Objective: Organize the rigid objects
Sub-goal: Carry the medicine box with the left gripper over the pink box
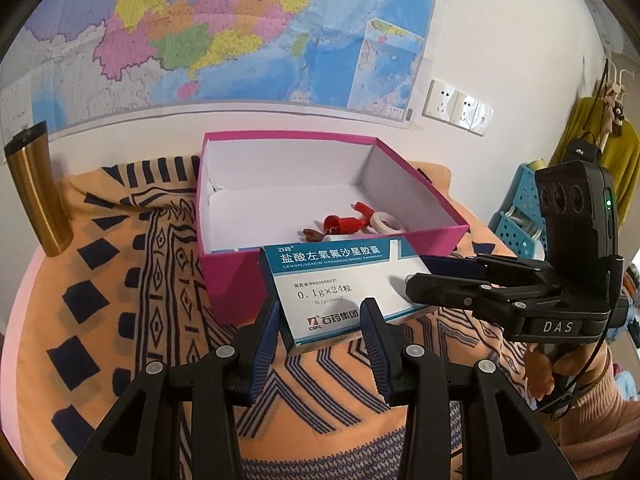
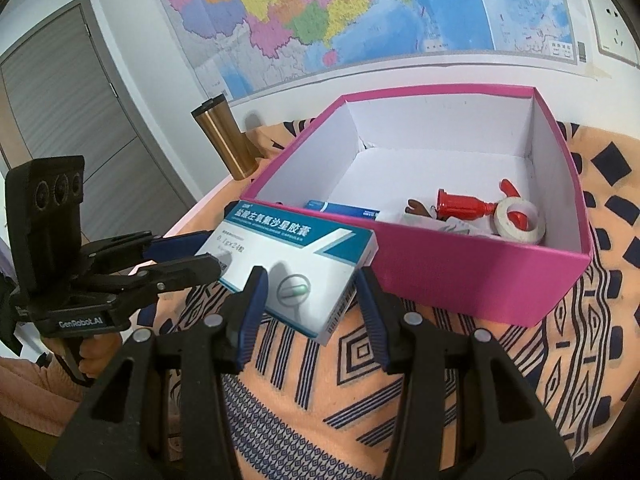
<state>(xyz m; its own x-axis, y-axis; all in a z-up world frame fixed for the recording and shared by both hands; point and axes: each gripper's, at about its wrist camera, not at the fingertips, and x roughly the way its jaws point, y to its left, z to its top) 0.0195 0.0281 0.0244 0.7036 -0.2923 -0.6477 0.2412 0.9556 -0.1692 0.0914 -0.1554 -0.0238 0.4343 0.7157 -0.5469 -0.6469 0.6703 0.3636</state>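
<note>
A white and teal medicine box (image 1: 344, 292) (image 2: 296, 264) hangs tilted just in front of the open pink box (image 1: 236, 280) (image 2: 460, 280). My left gripper (image 1: 320, 320) (image 2: 204, 250) is shut on one end of it. My right gripper (image 2: 308, 284) (image 1: 424, 274) is closed on the other end, pads against its sides. Inside the pink box lie a red trophy (image 2: 460, 206), a white tape roll (image 2: 520, 222), a small brown piece and another blue and white carton (image 2: 344, 208).
An orange patterned cloth (image 1: 152, 320) covers the surface. A gold tumbler (image 1: 36, 188) (image 2: 228, 140) stands at the back left by the wall. A blue perforated basket (image 1: 520, 208) sits at the right. A hand (image 1: 560, 364) holds each gripper's handle.
</note>
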